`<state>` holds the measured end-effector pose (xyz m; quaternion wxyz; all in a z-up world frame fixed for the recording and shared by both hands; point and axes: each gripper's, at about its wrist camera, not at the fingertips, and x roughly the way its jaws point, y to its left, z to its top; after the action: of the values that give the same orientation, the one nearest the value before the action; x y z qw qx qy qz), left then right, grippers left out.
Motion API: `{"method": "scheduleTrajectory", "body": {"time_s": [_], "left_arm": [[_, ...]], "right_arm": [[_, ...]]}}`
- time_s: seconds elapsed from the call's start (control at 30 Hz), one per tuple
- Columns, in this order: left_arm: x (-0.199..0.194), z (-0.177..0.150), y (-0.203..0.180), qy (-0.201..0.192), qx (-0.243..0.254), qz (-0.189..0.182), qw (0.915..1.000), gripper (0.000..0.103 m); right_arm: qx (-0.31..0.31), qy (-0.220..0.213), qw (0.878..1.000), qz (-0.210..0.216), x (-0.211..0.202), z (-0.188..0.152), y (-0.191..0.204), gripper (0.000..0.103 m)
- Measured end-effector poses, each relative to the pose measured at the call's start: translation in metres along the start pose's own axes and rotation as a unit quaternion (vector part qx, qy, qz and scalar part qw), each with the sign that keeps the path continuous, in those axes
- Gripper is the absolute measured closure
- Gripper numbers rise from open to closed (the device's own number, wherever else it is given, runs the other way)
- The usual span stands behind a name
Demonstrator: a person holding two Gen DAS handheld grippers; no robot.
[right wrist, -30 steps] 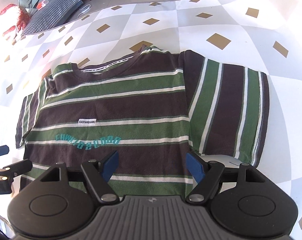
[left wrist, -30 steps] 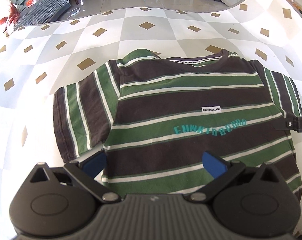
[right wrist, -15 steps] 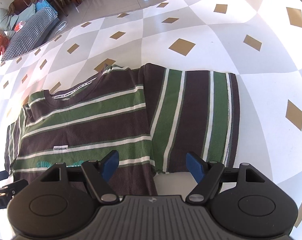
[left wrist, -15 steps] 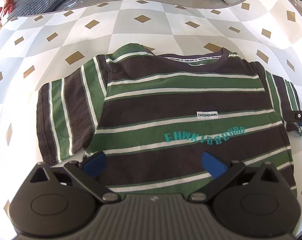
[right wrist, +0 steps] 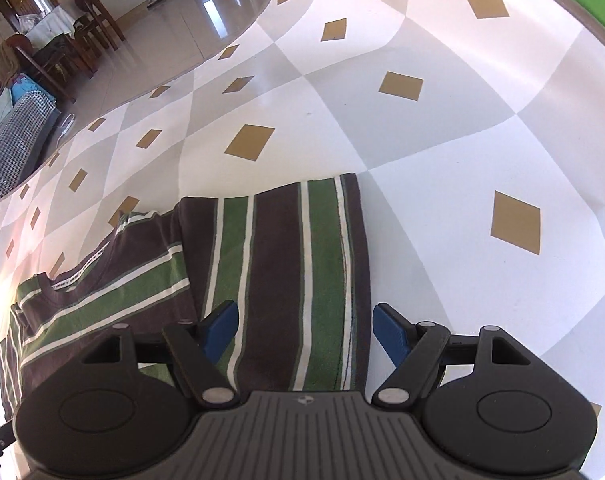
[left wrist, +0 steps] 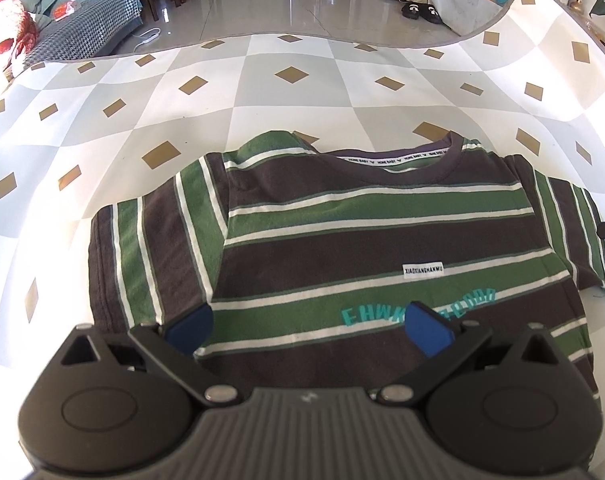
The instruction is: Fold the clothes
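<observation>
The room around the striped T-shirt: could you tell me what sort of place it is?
Probably a home living and dining area: a houndstooth sofa, wooden dining chairs and slippers on glossy floor tiles.

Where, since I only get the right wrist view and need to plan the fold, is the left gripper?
Observer: The left gripper is open over the lower front of the T-shirt, beside its teal lettering.
Operator: Is the far sleeve folded in yet?
Observer: No. The left sleeve lies flat, spread out sideways on the tablecloth.
Operator: And the neckline?
Observer: The collar lies flat at the far end, away from the gripper.
</observation>
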<state>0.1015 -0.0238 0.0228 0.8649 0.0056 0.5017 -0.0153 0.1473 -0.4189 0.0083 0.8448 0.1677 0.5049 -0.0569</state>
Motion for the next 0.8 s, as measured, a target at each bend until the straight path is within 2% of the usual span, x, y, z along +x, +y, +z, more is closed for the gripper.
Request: {"method": "scheduleTrajectory", "body": {"time_s": [0.27,0.47,0.7,0.8], "left_arm": [[0.002,0.004,0.022,0.015,-0.053,-0.003,0.9985,0.001],[0.007,0.004,0.031,0.030,-0.080,-0.003,0.9963,0.000],[0.012,-0.001,0.042,0.049,-0.108,-0.009,0.9929,0.000],[0.012,-0.002,0.046,0.050,-0.111,-0.003,0.9926,0.000]], "right_arm": [[0.067,-0.012,0.997,-0.018,0.004,0.011,-0.036,0.030],[0.115,0.002,0.993,0.017,0.010,0.008,-0.047,0.033],[0.079,-0.008,0.997,0.015,0.018,0.005,-0.026,0.035],[0.051,-0.020,0.998,0.010,0.021,0.003,-0.016,0.043]]}}
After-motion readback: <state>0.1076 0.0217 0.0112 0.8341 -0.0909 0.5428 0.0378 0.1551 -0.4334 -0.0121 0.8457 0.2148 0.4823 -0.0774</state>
